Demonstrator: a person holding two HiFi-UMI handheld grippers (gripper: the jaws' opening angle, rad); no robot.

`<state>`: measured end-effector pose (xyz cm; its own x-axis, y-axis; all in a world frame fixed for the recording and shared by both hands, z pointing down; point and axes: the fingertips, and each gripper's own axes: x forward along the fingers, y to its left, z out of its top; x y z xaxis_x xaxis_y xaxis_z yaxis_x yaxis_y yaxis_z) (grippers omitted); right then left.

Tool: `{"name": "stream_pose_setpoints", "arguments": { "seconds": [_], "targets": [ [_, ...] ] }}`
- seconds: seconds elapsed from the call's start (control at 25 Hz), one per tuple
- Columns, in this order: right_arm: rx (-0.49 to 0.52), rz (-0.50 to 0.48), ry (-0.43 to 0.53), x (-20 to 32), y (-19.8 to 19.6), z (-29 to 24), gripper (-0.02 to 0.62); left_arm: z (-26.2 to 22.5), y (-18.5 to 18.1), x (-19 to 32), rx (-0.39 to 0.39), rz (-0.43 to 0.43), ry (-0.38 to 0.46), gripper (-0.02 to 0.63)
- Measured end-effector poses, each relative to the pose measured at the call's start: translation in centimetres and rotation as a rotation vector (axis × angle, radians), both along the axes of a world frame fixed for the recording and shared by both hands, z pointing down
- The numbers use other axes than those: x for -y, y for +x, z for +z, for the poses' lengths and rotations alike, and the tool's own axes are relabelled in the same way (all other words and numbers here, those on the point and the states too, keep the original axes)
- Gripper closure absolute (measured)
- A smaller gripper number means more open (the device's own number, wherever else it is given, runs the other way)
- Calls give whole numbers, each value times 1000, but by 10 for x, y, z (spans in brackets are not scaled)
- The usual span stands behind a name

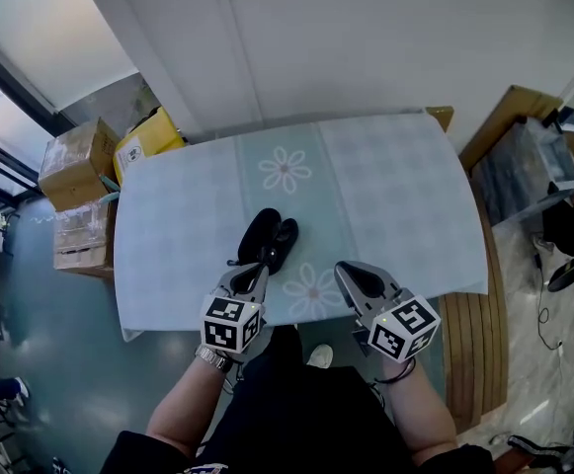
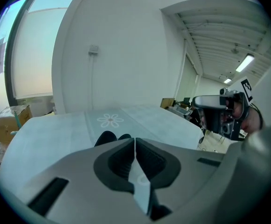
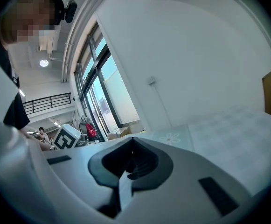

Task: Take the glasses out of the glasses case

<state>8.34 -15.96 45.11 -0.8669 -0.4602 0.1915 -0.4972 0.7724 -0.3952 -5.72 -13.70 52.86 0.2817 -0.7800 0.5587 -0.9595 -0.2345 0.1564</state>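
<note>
**A:** Tongs?
**B:** Left tongs (image 2: 134,140) pressed together, empty. Right tongs (image 3: 131,140) same.
**A:** Case?
**B:** Black glasses case (image 1: 268,238) just ahead of the left tips on the bench (image 1: 395,196), off to the left of the right tongs. Glasses can't be made out.
**A:** Handling?
**B:** Probably a light, stiff shell that may skid. Pin its edge and lift the frame by the bridge. Lenses are likely fragile.

Open table (image 1: 395,196) surrounds the glasses case (image 1: 267,240) on every side; cardboard boxes (image 1: 79,166) stand beyond its left edge
</note>
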Motion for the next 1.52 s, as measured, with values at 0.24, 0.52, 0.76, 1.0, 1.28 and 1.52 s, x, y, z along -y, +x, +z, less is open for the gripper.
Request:
{"name": "stream_pose_setpoints", "arguments": {
  "seconds": [0.24, 0.52, 0.76, 1.0, 1.28, 1.52],
  "targets": [
    [-19, -3, -47, 18, -21, 18, 572, 29, -11, 22, 31, 38, -65, 574],
    [-40, -12, -110, 33, -31, 41, 572, 60, -10, 43, 66, 81, -135, 574],
    [-49, -12, -159, 41, -48, 59, 572, 83, -14, 56, 92, 129, -187, 574],
    [-54, 1, -197, 48, -53, 74, 572, 108, -14, 65, 145, 161, -254, 505],
    [-50, 10, -221, 55, -59, 83, 572, 127, -15, 71, 196, 185, -332, 499],
    [-42, 26, -234, 60, -59, 88, 572, 137, -15, 77, 221, 193, -380, 502]
  ]
}}
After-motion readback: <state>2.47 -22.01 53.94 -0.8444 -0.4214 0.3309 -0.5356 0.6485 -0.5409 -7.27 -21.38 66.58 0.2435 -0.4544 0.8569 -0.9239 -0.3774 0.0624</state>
